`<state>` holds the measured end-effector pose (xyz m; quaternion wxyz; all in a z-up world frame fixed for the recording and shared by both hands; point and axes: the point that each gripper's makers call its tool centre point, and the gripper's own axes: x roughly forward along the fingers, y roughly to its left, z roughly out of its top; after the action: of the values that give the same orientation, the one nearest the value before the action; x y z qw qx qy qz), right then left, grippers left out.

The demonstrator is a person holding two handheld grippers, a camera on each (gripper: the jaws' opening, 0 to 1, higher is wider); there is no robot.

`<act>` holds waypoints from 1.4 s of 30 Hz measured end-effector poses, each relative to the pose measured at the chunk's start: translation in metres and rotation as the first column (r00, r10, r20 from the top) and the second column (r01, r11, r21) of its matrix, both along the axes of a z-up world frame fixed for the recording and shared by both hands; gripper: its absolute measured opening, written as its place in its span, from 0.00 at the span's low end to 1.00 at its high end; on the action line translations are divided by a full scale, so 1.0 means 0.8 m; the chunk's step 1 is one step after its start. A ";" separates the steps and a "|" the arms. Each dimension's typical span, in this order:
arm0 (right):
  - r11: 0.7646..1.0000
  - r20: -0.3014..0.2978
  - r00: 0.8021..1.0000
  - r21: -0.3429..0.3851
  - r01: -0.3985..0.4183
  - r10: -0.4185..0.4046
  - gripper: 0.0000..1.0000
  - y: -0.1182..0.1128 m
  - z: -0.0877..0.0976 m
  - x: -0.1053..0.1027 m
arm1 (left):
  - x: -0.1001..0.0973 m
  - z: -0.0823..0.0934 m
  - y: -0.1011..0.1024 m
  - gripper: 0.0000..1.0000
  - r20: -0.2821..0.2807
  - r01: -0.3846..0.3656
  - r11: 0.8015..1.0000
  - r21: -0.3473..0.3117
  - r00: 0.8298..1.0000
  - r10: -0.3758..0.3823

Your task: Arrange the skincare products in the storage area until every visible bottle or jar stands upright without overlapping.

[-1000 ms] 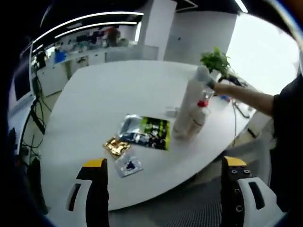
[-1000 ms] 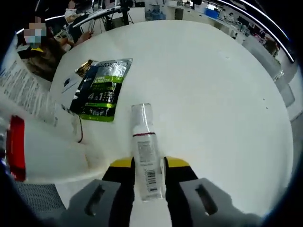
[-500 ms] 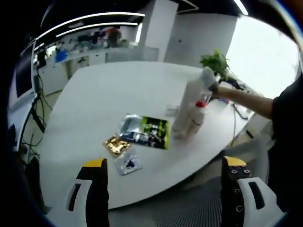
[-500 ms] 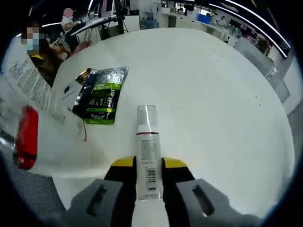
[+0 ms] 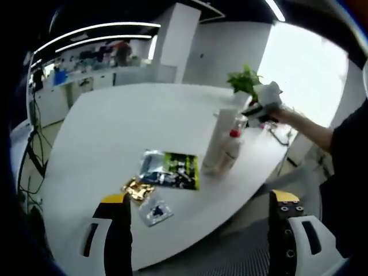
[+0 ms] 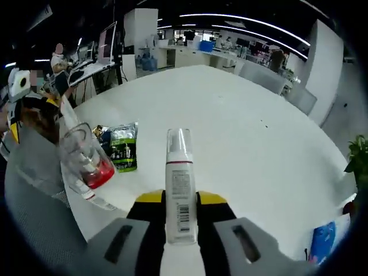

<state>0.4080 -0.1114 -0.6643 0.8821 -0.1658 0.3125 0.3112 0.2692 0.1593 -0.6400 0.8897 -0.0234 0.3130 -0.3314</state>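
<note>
The right gripper (image 6: 181,202) is clamping a white spray bottle (image 6: 180,190) (clear cap pointing forward) between its yellow-tipped jaws, lifted over the white table (image 6: 241,138). The left gripper (image 5: 198,201) is hovering with jaws spread wide and empty; ahead of it, two bottles (image 5: 221,146) are standing beside a green sachet (image 5: 171,169).

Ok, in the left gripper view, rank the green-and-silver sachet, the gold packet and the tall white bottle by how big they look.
1. Tall white bottle, though barely ahead of the sachet, so that order is unsure.
2. Green-and-silver sachet.
3. Gold packet, clearly smallest although it lies nearest the camera.
</note>
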 end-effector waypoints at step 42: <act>0.792 -0.010 0.976 0.586 -0.170 0.217 0.20 0.237 0.070 -0.188 | 0.006 0.065 -0.096 0.50 0.159 0.426 0.721 -0.546 0.898 -0.410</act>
<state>0.2579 0.0783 -0.6082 0.8413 0.0927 0.2172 0.4862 0.2743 0.0821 -0.5879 0.7478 -0.2115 0.1849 -0.6015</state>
